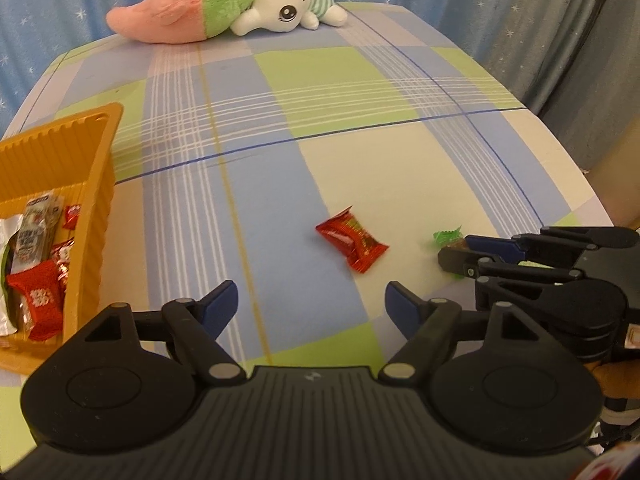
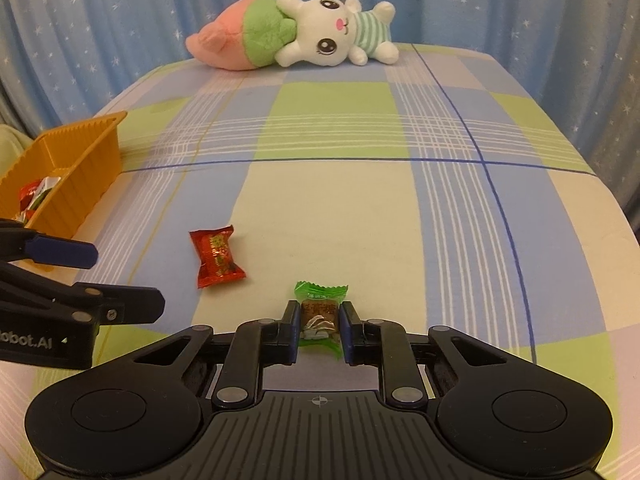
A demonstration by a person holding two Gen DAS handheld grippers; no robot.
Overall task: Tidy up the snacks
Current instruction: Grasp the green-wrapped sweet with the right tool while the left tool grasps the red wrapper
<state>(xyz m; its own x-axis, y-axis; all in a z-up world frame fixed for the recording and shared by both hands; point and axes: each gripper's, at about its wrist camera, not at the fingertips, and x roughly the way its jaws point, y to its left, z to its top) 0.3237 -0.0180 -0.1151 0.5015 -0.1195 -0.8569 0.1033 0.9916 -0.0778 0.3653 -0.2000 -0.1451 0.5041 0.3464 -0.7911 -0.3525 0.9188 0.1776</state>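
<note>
The supporting surface is a bed covered with a plaid sheet [image 2: 332, 208] in blue, green and cream blocks. An orange plastic basket [image 1: 102, 184] sits at the left edge. A red snack packet [image 2: 218, 256] lies flat near the centre. A green-wrapped candy [image 2: 320, 316] is located to its right, near the front edge. A plush toy [image 2: 304, 32] lies on its side at the far edge.

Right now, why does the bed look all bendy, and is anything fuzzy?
Both wrist views are fisheye, so the bed bulges and its stripes curve. In the left view the red candy and the tray snacks are a bit soft. In the right view the green candy, gripped by the right gripper, is fairly sharp. Warm, even light, no glare.
</note>
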